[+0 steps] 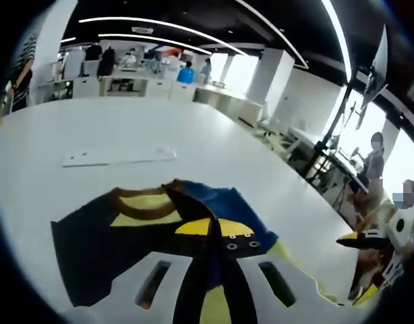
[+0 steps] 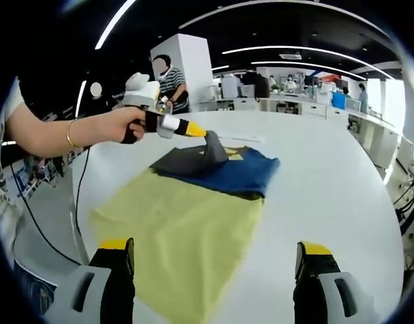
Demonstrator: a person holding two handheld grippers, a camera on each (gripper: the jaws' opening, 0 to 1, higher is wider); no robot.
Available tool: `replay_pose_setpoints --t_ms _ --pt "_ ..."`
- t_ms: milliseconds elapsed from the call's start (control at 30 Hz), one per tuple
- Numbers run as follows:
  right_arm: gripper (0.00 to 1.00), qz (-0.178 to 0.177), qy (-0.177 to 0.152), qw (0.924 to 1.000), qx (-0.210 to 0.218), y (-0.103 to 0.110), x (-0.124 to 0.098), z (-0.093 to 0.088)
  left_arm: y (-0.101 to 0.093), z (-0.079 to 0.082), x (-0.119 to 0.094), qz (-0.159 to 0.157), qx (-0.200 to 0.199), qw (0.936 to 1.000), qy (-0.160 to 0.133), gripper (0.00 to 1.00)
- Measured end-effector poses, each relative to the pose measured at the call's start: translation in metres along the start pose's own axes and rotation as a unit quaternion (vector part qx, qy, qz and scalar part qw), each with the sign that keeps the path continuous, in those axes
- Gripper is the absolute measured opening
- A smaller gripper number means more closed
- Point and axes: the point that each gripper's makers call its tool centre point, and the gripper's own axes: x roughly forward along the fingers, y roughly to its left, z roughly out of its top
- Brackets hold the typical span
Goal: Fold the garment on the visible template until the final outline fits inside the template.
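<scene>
Right gripper (image 2: 214, 270) jaws wide apart at frame bottom; left gripper (image 2: 193, 131) pinches lifted T-shirt (image 2: 220, 169) fold, upper centre.

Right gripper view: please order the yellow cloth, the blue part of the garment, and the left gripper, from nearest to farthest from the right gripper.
1. yellow cloth, just ahead of the right gripper.
2. blue part of the garment, beyond the cloth, center.
3. left gripper, far side, upper left, pinching the garment's dark fold.

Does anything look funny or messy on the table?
Yes. The left tool pinches the garment, lifting a peak of cloth, so it lies bunched and crooked on the yellow template. The right tool is open, apart from it.
</scene>
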Motion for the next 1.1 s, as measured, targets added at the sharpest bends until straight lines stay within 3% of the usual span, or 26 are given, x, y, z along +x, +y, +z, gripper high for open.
replay_pose_setpoints --t_ms 200,433,667,700,800,900,1100 --pt "0.99 0.004 -0.001 1.0000 0.002 0.003 0.000 -0.002 -0.020 -0.008 0.015 -0.016 0.014 0.9997 0.016 0.00" --pt "0.99 0.005 0.002 1.0000 0.008 0.004 0.002 -0.007 -0.035 -0.029 0.033 -0.018 0.018 0.9989 0.039 0.00" --pt "0.99 0.014 0.015 0.9998 0.007 0.009 0.006 -0.012 -0.047 -0.047 0.050 -0.044 0.063 0.9959 0.048 0.01" --pt "0.99 0.016 0.014 0.9997 0.007 0.009 0.007 -0.012 -0.053 -0.047 0.051 -0.063 0.057 0.9954 0.042 0.02" --pt "0.99 0.023 0.010 0.9997 0.008 0.012 0.008 -0.011 -0.059 -0.047 0.051 -0.081 0.057 0.9944 0.037 0.12" --pt "0.99 0.027 0.010 0.9996 0.004 0.013 0.008 -0.010 -0.061 -0.043 0.046 -0.092 0.087 0.9918 0.018 0.27" --pt "0.99 0.039 0.020 0.9990 -0.005 0.016 0.008 -0.012 -0.043 -0.036 0.025 -0.086 0.096 0.9916 0.001 0.44"
